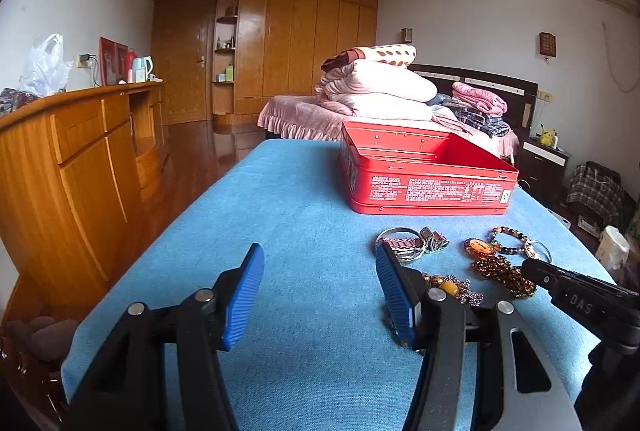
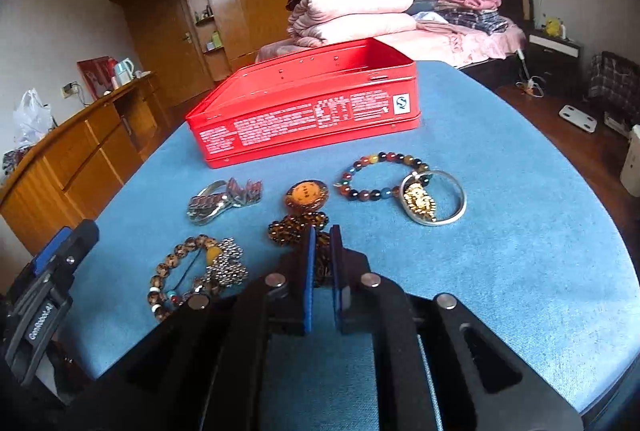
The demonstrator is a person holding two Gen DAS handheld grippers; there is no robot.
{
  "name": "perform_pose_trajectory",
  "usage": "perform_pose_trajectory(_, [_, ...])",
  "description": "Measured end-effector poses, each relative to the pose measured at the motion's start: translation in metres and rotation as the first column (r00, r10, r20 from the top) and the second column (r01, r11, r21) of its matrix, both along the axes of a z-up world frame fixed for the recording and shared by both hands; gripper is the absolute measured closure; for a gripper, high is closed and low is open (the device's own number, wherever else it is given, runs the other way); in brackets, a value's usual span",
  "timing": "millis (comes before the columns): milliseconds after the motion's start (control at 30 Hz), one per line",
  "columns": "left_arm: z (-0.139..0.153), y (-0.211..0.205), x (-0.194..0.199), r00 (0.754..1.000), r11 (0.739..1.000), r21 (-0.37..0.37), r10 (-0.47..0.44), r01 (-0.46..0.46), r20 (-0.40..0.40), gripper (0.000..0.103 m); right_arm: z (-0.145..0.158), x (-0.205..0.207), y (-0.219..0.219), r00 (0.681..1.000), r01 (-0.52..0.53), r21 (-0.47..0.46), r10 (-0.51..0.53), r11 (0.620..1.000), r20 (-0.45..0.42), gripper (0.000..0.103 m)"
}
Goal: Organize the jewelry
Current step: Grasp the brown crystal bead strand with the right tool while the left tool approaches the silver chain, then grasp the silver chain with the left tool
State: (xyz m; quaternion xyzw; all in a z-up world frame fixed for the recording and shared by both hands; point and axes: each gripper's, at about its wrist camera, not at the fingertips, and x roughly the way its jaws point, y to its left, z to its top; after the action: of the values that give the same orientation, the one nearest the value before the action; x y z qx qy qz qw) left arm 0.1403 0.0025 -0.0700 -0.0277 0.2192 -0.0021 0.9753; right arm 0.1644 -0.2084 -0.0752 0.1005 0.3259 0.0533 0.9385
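Observation:
An open red tin box [image 1: 428,183] [image 2: 308,111] stands on the blue table. Jewelry lies in front of it: a silver bangle with a watch band [image 2: 212,203], an amber pendant [image 2: 306,194], a coloured bead bracelet [image 2: 380,175], a silver ring with a gold piece [image 2: 434,199], a brown bead bracelet with silver beads [image 2: 192,271]. My right gripper [image 2: 322,235] is shut on the dark amber bead necklace [image 2: 296,225] [image 1: 504,273]. My left gripper [image 1: 318,259] is open and empty, low over the table left of the jewelry.
The blue cloth table [image 1: 280,211] ends at a wooden sideboard [image 1: 76,159] on the left. A bed with folded pink quilts [image 1: 376,87] stands behind the box. A dark nightstand [image 2: 554,55] and a white scale [image 2: 578,117] are at the right.

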Motion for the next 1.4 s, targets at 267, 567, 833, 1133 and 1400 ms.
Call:
perform_pose_trajectory(267, [0.0,0.004,0.002,1.0,1.0,-0.008,0.001,-0.001,-0.005,0.046,-0.01,0.007,0.02,0.996,-0.086,-0.094,0.082,0.992,-0.042,0.074])
perform_pose_trajectory(567, [0.0,0.001,0.0,1.0,1.0,-0.004,-0.007,0.007,-0.002,0.046,-0.013,0.006,0.025,0.992,-0.112,-0.102,0.106,0.988,-0.063,0.062])
perform_pose_trajectory(833, [0.001,-0.007,-0.002,0.999,0.999,-0.004,-0.036,0.036,-0.001,0.046,-0.014,0.009,0.023,0.995,-0.088,-0.105,0.083,0.991,-0.054,0.083])
perform_pose_trajectory(1133, [0.001,-0.043,-0.003,0.992,0.991,-0.021,-0.129,0.128,-0.004,0.046,-0.001,-0.002,-0.009,1.0,-0.019,-0.059,0.018,0.998,-0.023,0.086])
perform_pose_trajectory(1400, [-0.01,-0.079,0.001,0.978,0.978,-0.048,-0.203,0.201,-0.052,0.052,0.005,-0.012,-0.033,1.0,0.009,-0.046,-0.008,0.999,0.005,0.086])
